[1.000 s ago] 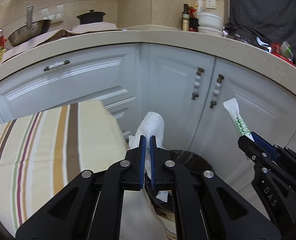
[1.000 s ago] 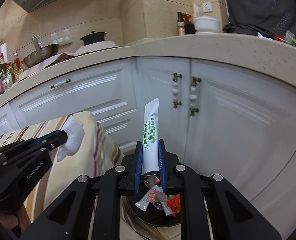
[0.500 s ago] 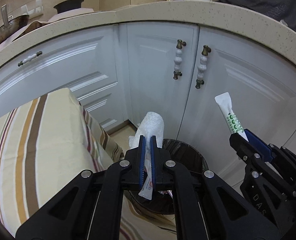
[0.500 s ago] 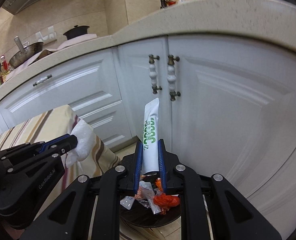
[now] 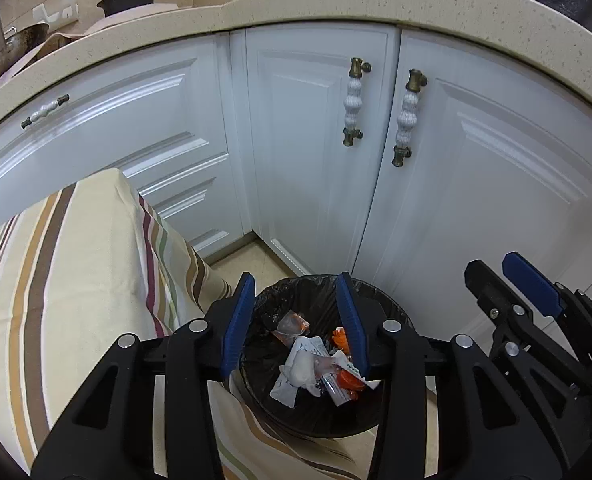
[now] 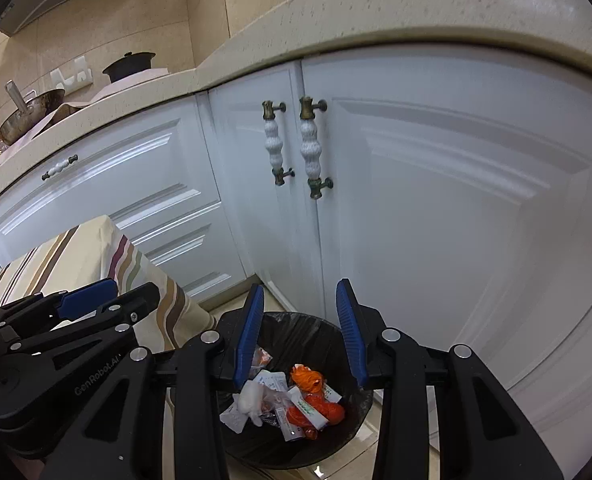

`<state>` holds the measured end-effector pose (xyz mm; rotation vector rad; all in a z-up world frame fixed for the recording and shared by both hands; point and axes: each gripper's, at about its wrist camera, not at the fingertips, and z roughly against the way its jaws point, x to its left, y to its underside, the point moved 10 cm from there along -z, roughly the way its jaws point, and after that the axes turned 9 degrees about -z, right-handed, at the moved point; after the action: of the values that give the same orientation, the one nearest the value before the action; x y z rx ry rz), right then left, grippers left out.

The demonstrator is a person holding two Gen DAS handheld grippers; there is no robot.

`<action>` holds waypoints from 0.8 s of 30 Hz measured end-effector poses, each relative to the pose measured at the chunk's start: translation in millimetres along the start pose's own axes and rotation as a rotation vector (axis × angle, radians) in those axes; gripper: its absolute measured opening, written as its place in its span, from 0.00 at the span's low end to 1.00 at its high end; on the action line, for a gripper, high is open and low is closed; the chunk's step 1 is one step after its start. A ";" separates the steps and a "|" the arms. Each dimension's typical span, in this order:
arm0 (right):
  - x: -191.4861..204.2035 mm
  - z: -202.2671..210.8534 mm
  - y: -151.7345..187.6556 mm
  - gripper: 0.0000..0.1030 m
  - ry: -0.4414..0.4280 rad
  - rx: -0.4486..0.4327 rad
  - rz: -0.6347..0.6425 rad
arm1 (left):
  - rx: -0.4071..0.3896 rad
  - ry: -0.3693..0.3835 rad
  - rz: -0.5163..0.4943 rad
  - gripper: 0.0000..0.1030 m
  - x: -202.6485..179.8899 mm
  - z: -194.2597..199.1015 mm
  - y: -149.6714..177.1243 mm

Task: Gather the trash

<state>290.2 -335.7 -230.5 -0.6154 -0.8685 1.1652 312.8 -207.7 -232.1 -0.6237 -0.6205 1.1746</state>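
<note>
In the left wrist view, the left gripper [image 5: 296,316] fills the lower centre of the frame with its blue-padded jaws spread wide and nothing between them. Directly beyond the gap sits a round bin [image 5: 380,302] lined with a black bag, standing on the tiled floor [image 5: 251,254] at the foot of white cabinet doors [image 5: 312,152]. Inside the bin lies the trash [image 5: 316,368]: white wrappers, a crumpled white tissue and some orange scraps, heaped toward the middle. At the lower right of this frame the right gripper [image 5: 508,280] shows from the side, its jaws apart and empty. A striped cloth [image 5: 75,280] covers the left side of the frame, its hanging edge just beside the bin.

In the right wrist view, the right gripper [image 6: 300,328] is at the lower centre, jaws wide apart and empty, over the same bin [image 6: 296,326]. The trash [image 6: 291,400] rests in the bottom, with a green-printed white sachet lying on the orange scraps. The left gripper [image 6: 107,296] appears at the lower left, over the striped cloth [image 6: 75,256]. A speckled counter [image 6: 376,12] curves across the top, with a pan [image 6: 31,112] at the upper left.
</note>
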 end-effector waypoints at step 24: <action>31.7 95.5 -25.5 0.57 0.021 -0.114 0.033 | -0.141 -0.015 0.006 0.61 25.3 113.2 -9.4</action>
<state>227.9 -314.8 -150.1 -0.7365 -0.9144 1.1430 243.4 -172.5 -145.7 -0.7370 -0.7189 1.1485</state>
